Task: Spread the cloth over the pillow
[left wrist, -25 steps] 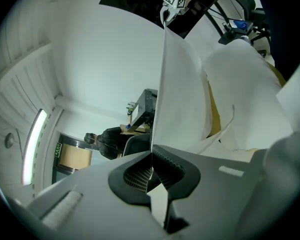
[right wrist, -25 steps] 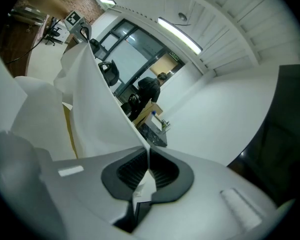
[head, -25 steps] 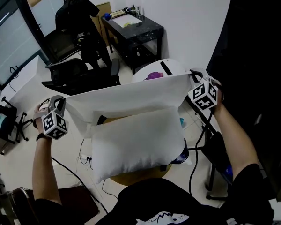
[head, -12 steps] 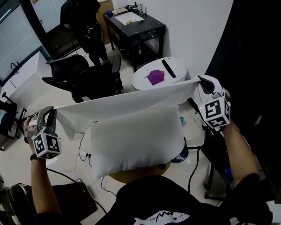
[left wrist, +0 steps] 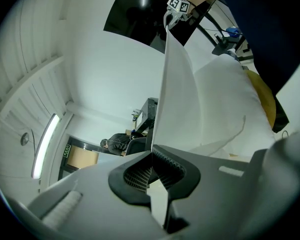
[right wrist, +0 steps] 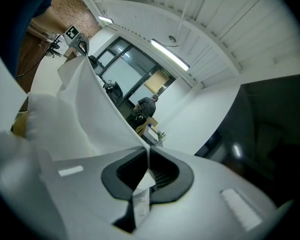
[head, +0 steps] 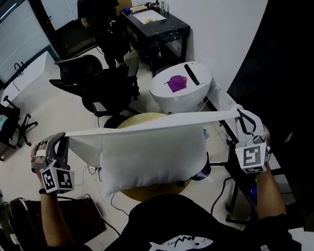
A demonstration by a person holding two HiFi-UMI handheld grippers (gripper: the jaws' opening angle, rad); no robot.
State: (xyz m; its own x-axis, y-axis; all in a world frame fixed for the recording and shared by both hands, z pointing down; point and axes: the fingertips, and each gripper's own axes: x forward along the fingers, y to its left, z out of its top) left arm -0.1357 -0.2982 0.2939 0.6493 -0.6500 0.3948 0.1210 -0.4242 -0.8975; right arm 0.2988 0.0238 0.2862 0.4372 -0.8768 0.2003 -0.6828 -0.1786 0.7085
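A white cloth (head: 146,125) is stretched taut between my two grippers, level over the far edge of a white pillow (head: 152,158). The pillow lies on a round yellow table (head: 146,193) just in front of me. My left gripper (head: 62,138) is shut on the cloth's left corner, low at the left. My right gripper (head: 242,114) is shut on the right corner, at the right. In the left gripper view the cloth (left wrist: 177,84) runs from the jaws (left wrist: 152,156) up to the other gripper. In the right gripper view the cloth (right wrist: 97,114) leaves the jaws (right wrist: 146,159) the same way.
A round white table (head: 180,90) with a purple thing (head: 176,82) and a black bar stands beyond the pillow. Black office chairs (head: 102,85) are at the left. A black bench (head: 157,27) and a person in black (head: 97,7) are at the back. Cables lie on the floor.
Both grippers have come down and toward me, drawing the cloth from a raised, sagging sheet into a flat taut band over the pillow. The view has tilted, showing more of the round white table.
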